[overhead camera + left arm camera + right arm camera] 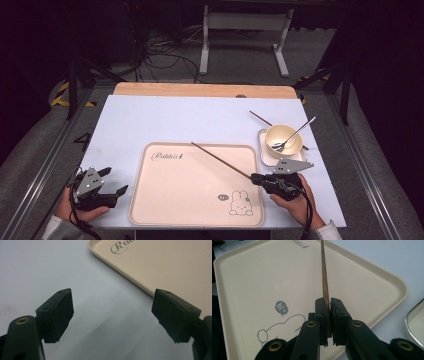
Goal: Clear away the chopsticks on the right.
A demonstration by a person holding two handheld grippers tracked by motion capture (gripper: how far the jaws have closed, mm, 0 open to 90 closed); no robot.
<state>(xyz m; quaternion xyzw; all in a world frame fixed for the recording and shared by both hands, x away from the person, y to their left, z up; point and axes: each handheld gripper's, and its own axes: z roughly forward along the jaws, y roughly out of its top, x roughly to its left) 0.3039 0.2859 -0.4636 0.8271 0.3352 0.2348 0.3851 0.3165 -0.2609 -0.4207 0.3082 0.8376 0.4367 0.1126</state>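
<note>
Two thin brown wooden chopsticks (pixel 220 160) (one lies behind the bowl (pixel 260 118)). One cream rectangular plastic tray (pixel 170 200), one round cream bowl (pixel 292 134), one metal spoon (pixel 296 134). One small white square dish (pixel 266 154).

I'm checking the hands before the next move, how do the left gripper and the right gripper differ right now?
The left gripper is open and empty; the right gripper is shut on a chopstick. The left gripper sits over the white table beside the tray; the right gripper is over the tray's corner. Both are black and hand-held.
</note>
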